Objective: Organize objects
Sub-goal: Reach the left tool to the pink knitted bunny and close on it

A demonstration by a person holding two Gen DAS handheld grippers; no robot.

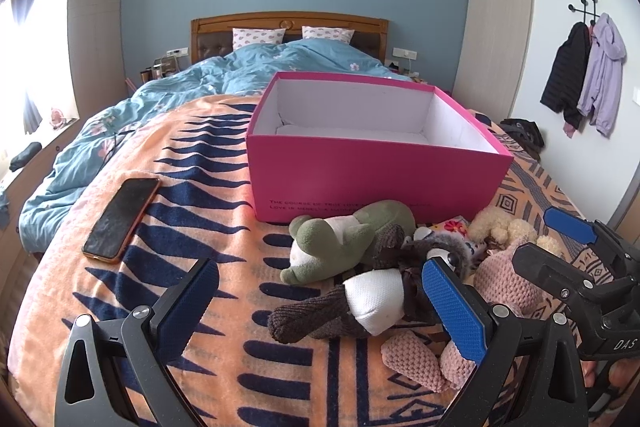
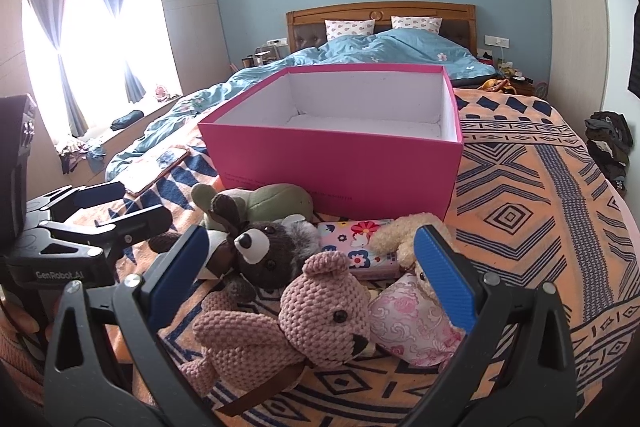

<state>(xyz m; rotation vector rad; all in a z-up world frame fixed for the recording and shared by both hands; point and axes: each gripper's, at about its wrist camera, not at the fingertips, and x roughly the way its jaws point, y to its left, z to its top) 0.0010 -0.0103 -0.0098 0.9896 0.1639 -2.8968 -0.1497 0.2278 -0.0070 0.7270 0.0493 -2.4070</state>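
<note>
From the left wrist, the left tool [image 1: 320, 307] gapes wide and unladen over a brown toy [image 1: 360, 301] just before the pink box [image 1: 376, 183] on the bed [image 1: 192, 187]; from the right wrist, the right tool [image 2: 316, 267] gapes wide above a pink bear [image 2: 320, 311] before that box [image 2: 340, 163].

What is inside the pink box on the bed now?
The pink box shows only white inner walls and a bare white floor; no toy is visible inside. Its near wall hides the front strip of the floor, so something flat there cannot be excluded.
</note>
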